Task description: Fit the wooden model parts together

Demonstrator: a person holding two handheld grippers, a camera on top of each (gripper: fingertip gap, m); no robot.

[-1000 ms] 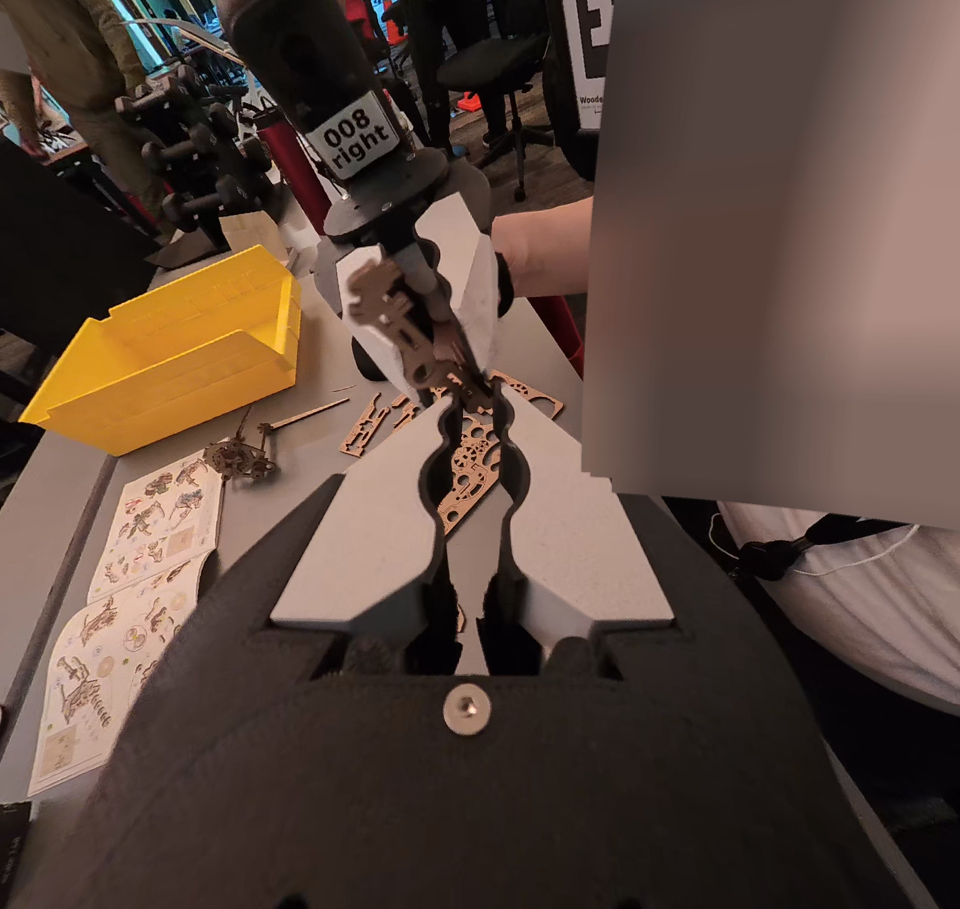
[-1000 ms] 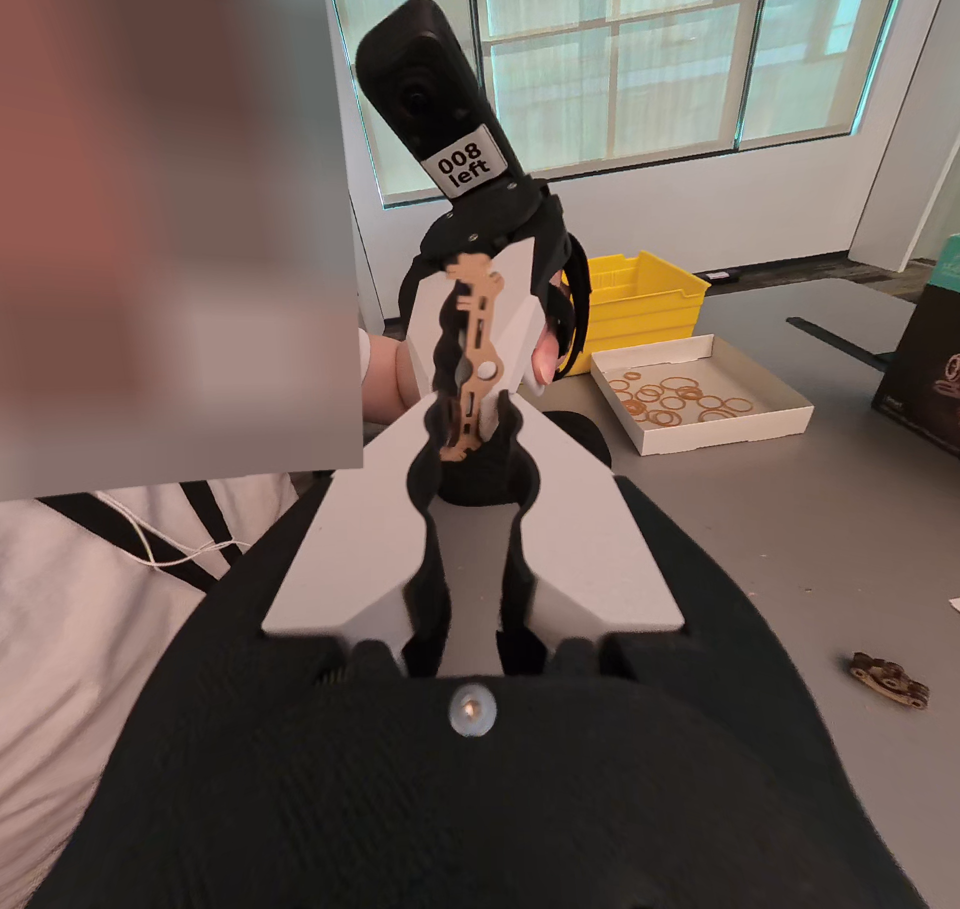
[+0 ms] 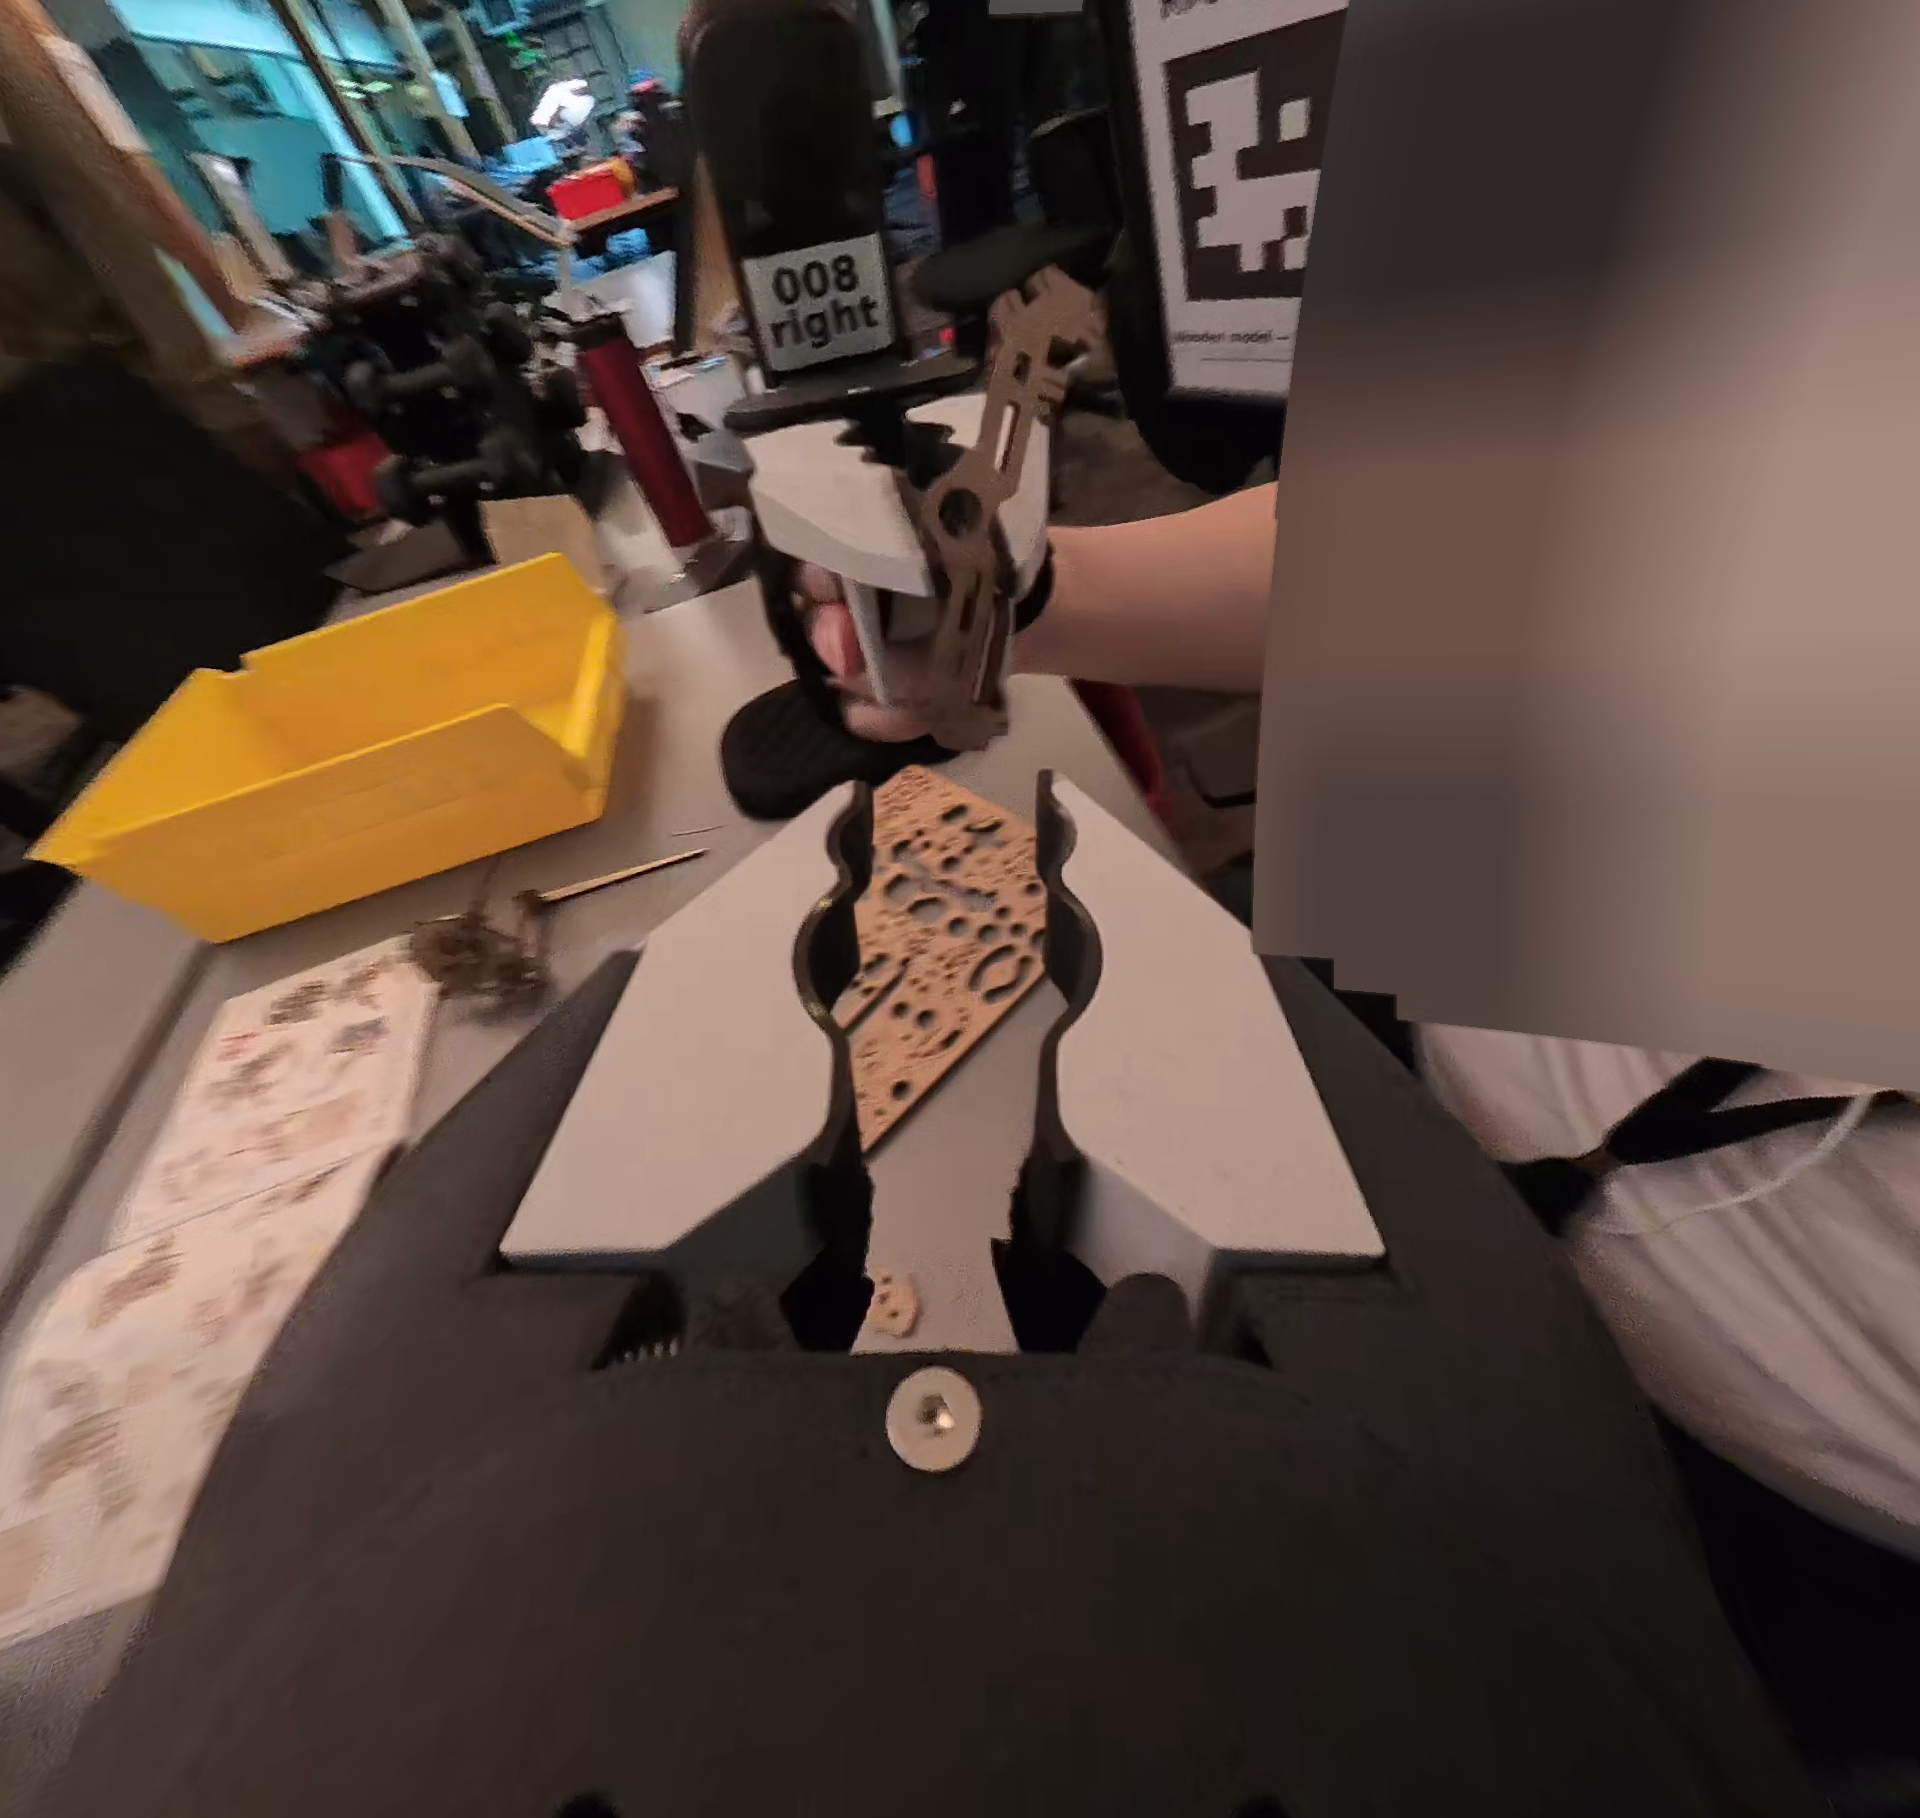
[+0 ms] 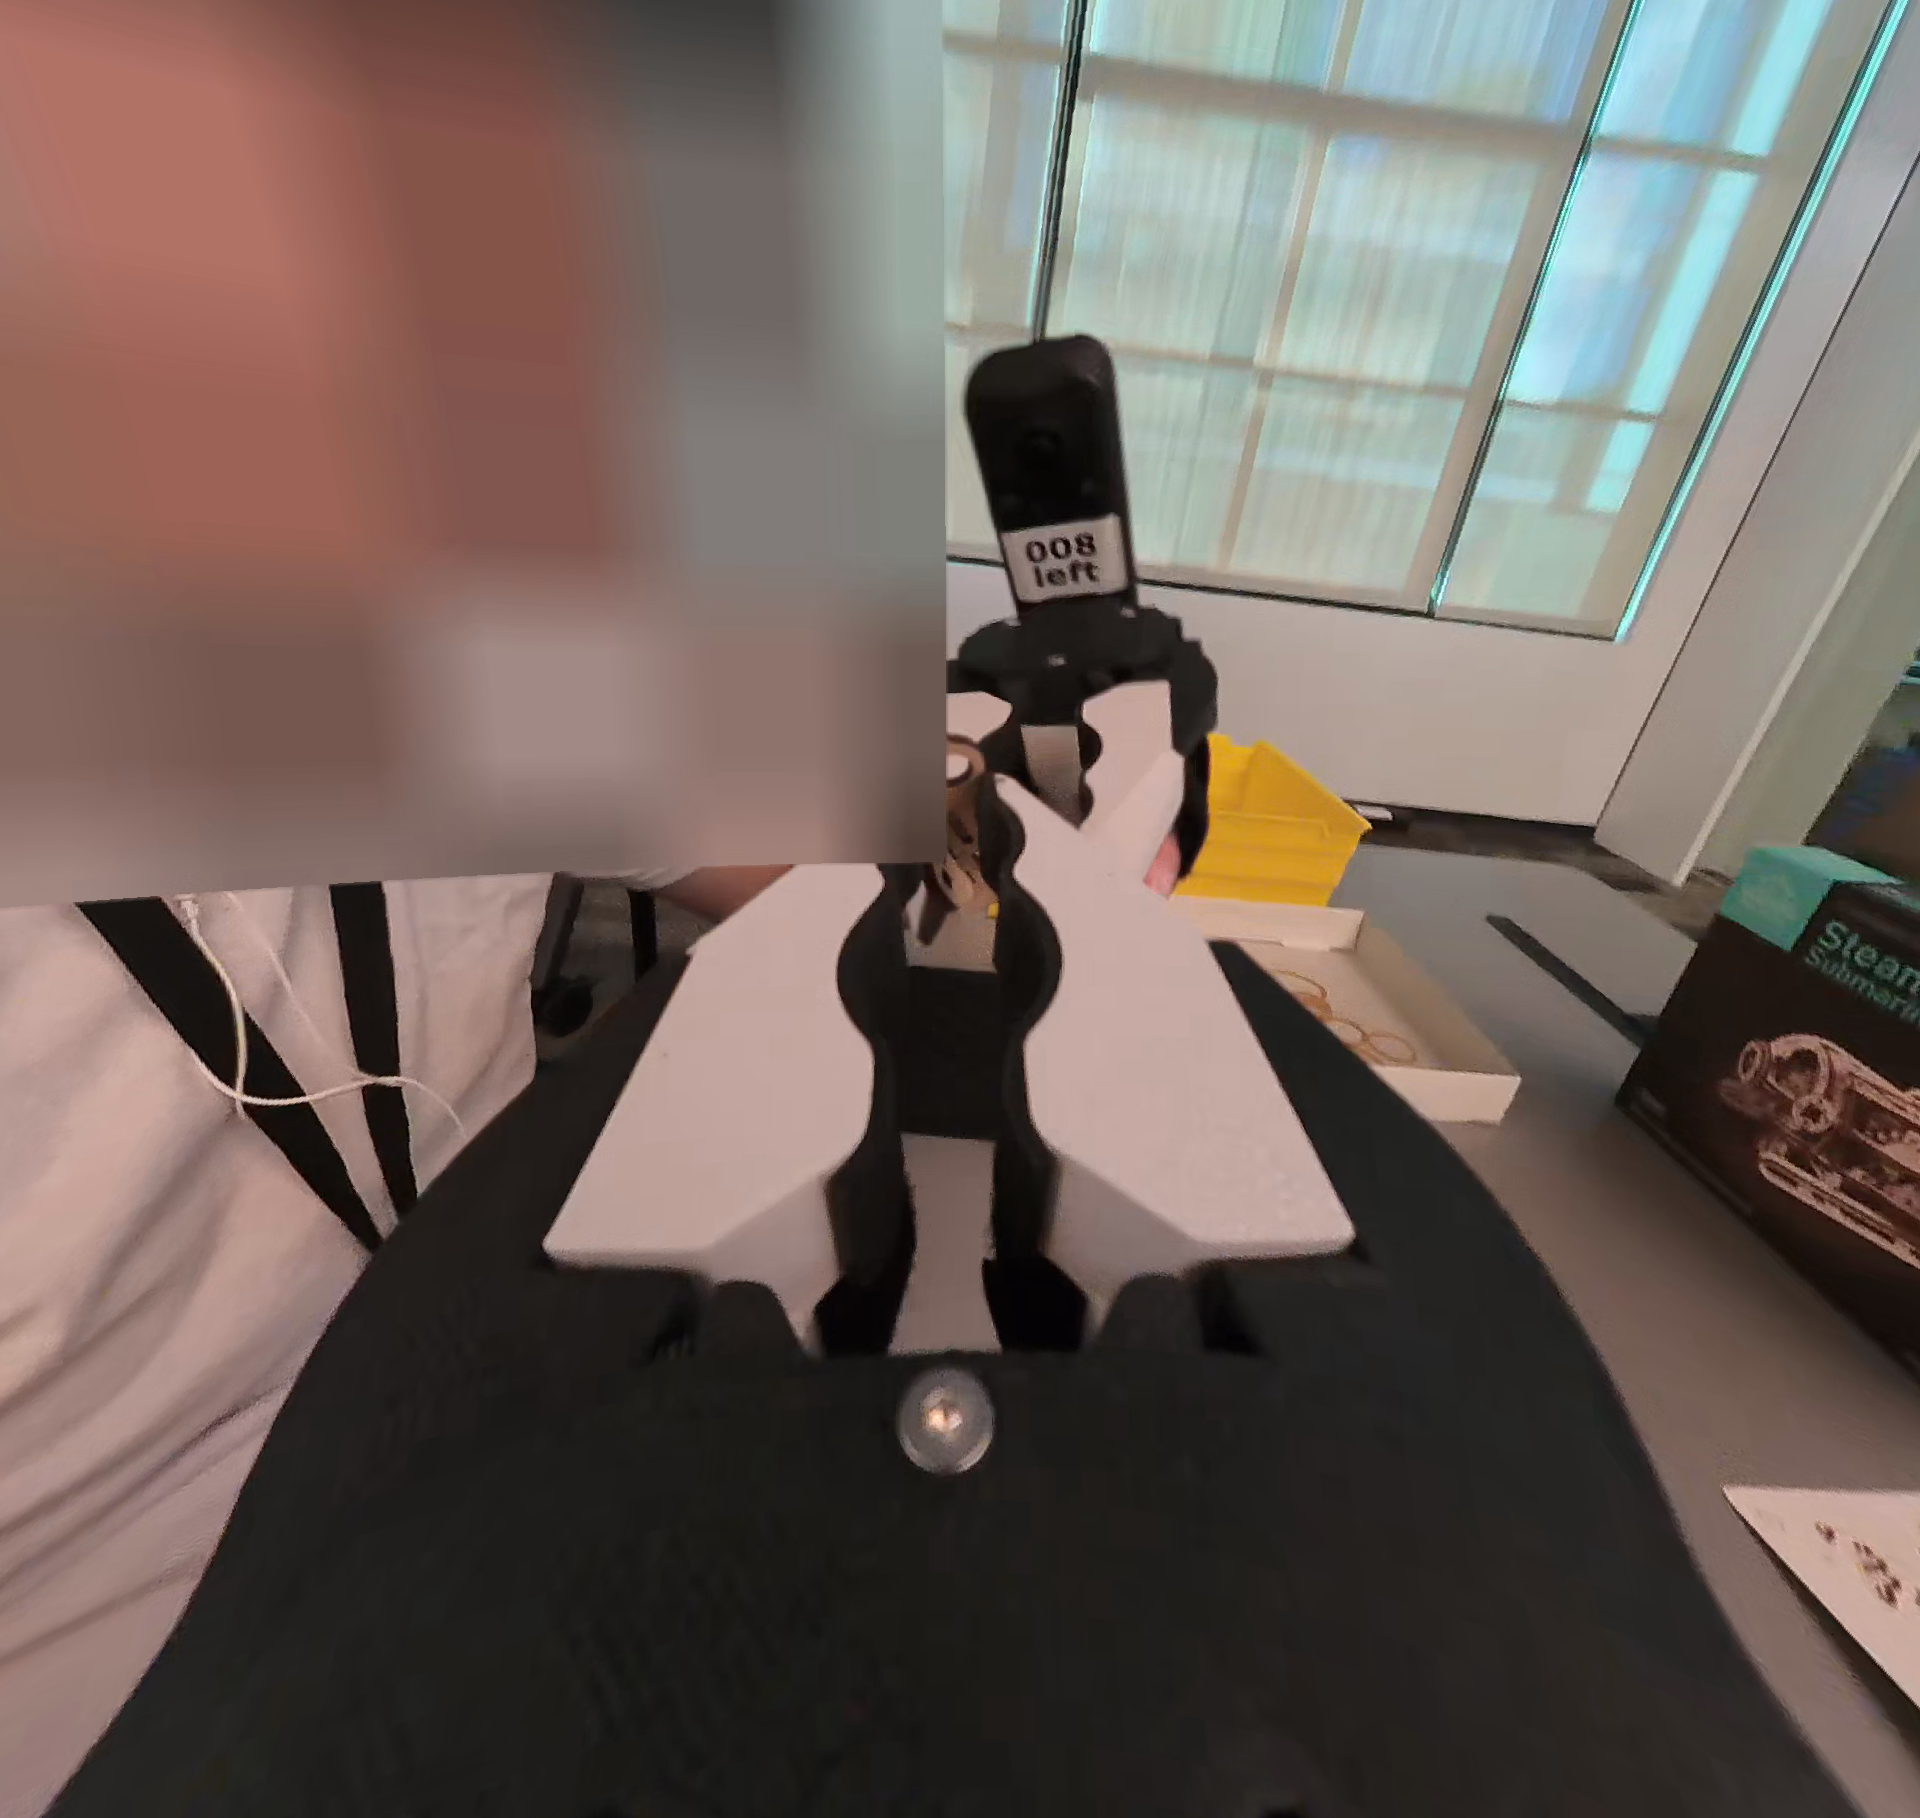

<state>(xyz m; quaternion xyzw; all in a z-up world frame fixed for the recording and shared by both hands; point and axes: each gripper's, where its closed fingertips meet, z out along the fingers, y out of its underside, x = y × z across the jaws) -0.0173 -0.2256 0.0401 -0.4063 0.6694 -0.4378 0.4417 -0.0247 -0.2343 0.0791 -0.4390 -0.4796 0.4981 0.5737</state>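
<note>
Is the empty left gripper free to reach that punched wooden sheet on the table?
Probably yes: the left gripper is open and empty, the wooden sheet lies flat just beyond its fingertips, nothing between them.

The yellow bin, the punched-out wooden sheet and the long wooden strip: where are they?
yellow bin (image 3: 343, 781): left wrist view, inner floor.
punched-out wooden sheet (image 3: 951, 921): left wrist view, middle, seen between the fingers.
long wooden strip (image 3: 982, 532): left wrist view, mid-length, in the right gripper.
</note>
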